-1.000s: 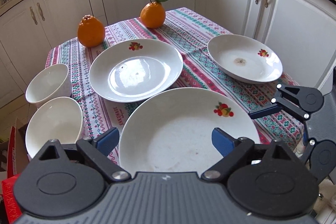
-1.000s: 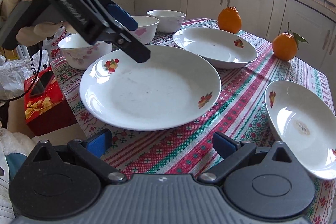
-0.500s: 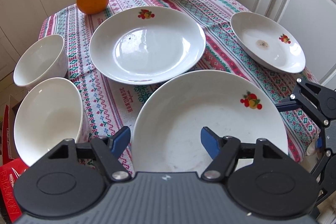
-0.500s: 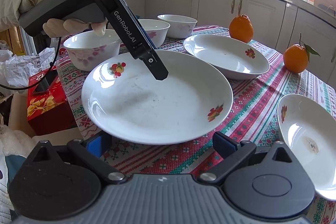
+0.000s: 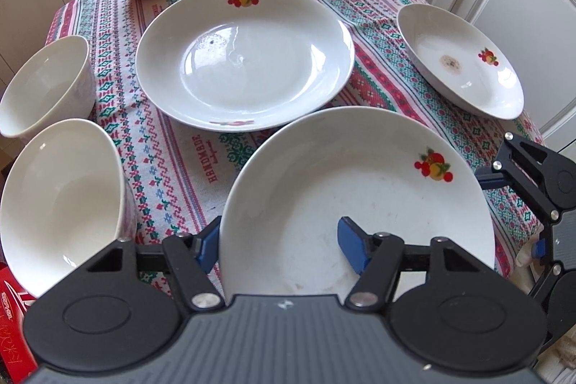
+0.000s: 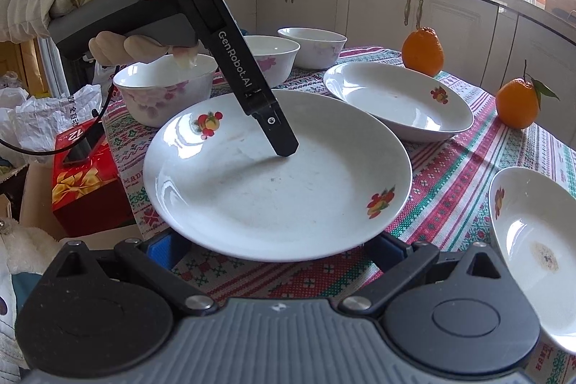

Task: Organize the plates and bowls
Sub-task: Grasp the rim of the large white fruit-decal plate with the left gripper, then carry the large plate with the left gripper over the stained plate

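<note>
The left gripper (image 5: 279, 242) is closing on the near plate (image 5: 360, 189). The rim sits between its two pads, one pad under the edge at 9 o'clock and one inside the dish, but I cannot tell if they squeeze it yet. The near plate lies at 6 o'clock on the table (image 5: 201, 164), just touching the big plate (image 5: 244, 56) at 12 o'clock. A small plate (image 5: 460, 60) sits at 2 o'clock, and two bowls (image 5: 61, 197) at 9 o'clock. The right gripper (image 6: 273, 249) is spread wide, its pads low by the plate's edge, holding nothing.

This step is grabbing the plate. Next it likely needs a firm pinch, then a lift onto the big plate to stack them.
</note>
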The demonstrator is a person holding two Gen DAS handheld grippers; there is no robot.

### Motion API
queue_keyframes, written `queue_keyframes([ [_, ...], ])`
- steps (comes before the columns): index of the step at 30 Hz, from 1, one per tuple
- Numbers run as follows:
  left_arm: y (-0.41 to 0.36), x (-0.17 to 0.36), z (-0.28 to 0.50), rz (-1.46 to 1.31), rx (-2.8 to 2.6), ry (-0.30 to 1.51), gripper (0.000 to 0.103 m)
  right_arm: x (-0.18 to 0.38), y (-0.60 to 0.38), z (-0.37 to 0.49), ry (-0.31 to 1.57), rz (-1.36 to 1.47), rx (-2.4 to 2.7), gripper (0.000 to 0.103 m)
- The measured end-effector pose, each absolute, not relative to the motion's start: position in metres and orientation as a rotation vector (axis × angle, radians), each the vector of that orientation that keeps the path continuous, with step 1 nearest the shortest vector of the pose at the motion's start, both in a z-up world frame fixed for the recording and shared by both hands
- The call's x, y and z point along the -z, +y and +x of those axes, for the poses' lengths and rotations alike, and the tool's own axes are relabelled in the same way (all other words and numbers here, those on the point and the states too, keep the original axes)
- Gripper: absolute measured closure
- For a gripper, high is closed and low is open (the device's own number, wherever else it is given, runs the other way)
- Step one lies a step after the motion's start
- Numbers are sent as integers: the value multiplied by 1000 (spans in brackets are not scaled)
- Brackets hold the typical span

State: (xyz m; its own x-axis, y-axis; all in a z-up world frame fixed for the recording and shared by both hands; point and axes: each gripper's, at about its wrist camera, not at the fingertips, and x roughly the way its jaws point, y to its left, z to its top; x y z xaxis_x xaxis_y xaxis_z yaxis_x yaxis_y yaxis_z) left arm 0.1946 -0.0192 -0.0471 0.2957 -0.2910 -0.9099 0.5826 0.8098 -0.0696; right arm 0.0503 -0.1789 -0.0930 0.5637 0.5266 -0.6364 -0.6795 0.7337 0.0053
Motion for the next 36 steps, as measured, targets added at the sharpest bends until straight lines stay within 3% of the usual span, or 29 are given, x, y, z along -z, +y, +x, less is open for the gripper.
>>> queue_keyframes([
  [36,-65,17,193,326,656,1056,38,66,-227,48,617,-250,-654,0],
])
